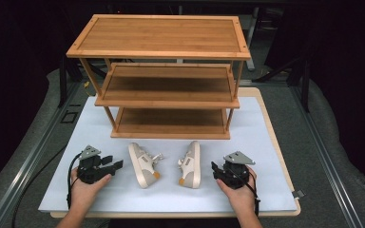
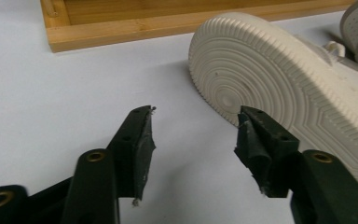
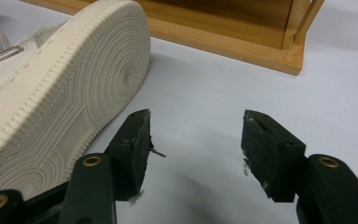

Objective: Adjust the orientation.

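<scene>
- The left gripper [image 1: 116, 166] rests on the white mat [image 1: 76, 142] near the front left corner, held in the person's left hand [image 1: 88, 185]; its jaws stand apart with nothing between them.
- In the left gripper view that gripper [image 2: 193, 133] points at the ribbed sole of the left shoe [image 2: 279, 88], its right jaw tip just beside the sole's edge.
- The left shoe [image 1: 141, 165] lies on its side on the mat, sole toward the left gripper, laces toward the middle.
- The right shoe [image 1: 191, 164] lies on its side near it, the two uppers facing each other, well in front of the wooden rack [image 1: 171, 123].
- The rack, three shelves high, stands at the back of the mat.
- The right gripper [image 1: 215, 167], in the right hand [image 1: 240, 190], sits just right of the right shoe, jaws released and empty.
- In the right gripper view that gripper [image 3: 196, 135] has the sole of the right shoe [image 3: 74, 84] beside its left jaw.
</scene>
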